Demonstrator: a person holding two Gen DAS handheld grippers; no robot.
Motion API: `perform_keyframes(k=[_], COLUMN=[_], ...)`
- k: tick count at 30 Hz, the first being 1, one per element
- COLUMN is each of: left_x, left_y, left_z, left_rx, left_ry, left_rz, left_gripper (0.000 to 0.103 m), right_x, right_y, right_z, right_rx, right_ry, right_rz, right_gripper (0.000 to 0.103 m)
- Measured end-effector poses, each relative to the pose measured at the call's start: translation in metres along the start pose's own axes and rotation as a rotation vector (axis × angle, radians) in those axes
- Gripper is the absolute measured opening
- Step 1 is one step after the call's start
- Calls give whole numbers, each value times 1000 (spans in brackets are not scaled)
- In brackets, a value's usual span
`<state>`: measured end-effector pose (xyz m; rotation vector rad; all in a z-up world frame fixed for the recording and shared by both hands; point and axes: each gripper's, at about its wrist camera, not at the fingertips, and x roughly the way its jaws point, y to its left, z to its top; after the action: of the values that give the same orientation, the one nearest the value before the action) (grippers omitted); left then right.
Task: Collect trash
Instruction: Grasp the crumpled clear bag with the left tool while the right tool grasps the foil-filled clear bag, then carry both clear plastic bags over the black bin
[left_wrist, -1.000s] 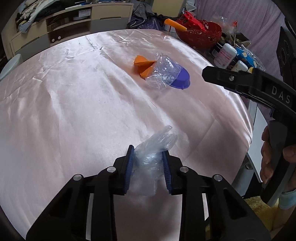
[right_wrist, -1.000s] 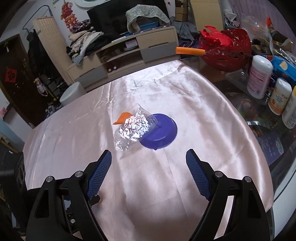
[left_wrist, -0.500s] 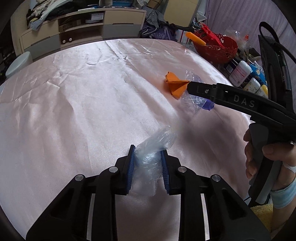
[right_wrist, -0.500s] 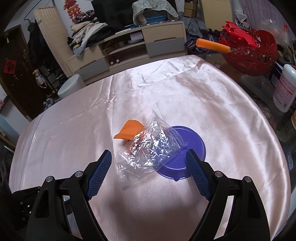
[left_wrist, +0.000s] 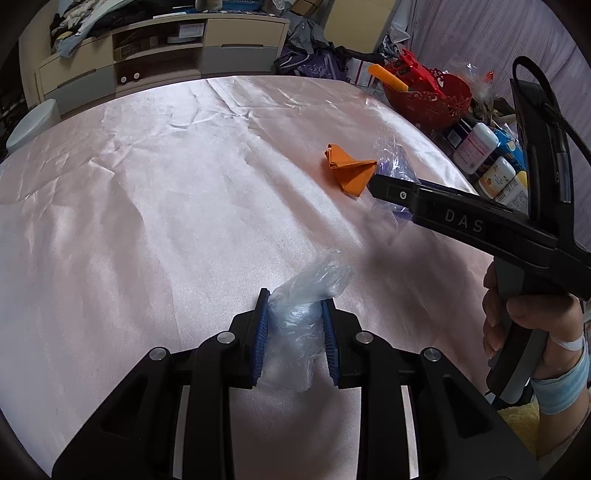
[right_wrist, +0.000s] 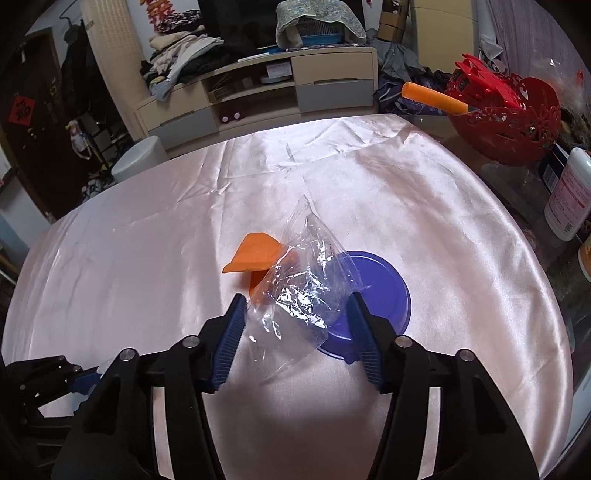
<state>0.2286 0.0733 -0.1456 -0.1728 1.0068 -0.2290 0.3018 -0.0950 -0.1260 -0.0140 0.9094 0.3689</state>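
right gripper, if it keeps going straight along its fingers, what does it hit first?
Most likely the clear plastic bag, already lying between the open right gripper pads. Beyond it sit the orange paper and blue lid; depth is uncertain.

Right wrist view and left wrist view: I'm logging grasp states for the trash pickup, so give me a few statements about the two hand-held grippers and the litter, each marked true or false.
1. The left hand-held gripper is shut on a plastic bag. True.
2. The right hand-held gripper is clamped on the clear wrapper. False: its fingers are open, either side of the wrapper.
3. The wrapper lies partly over a purple lid. True.
4. The orange paper sits in the red basket. False: it lies on the tablecloth beside the wrapper.
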Motion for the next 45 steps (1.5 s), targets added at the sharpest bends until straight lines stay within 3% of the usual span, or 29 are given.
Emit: perform_keyframes(k=[6,15,20,26,35,45], left_x=[-16,-51,-65,-81,-94,-66], left_y=[-12,-46,-68,-81,-109,-116], left_z=[-7,-24,-46,-76,-125,-187], left_rx=[29,90,133,106,106,91], left_ry=[-6,-35,-34,-41,-36,62], left_rz=[5,-10,-13,-21,-46,-56], left_gripper=[25,25,25,25,25,25], right_x=[-15,-80,-121,-153,-177,-170], right_y=[-2,-2,-6,-6,-16,-30], right_z=[-8,-26,-58,-105,-181,-240], right_rx=[9,7,-1,-1,101,184], right_ry=[15,-25,-33,-30,-5,59], right_rz=[22,33,28,-8,14,5], right_gripper=[42,42,42,42,42,42])
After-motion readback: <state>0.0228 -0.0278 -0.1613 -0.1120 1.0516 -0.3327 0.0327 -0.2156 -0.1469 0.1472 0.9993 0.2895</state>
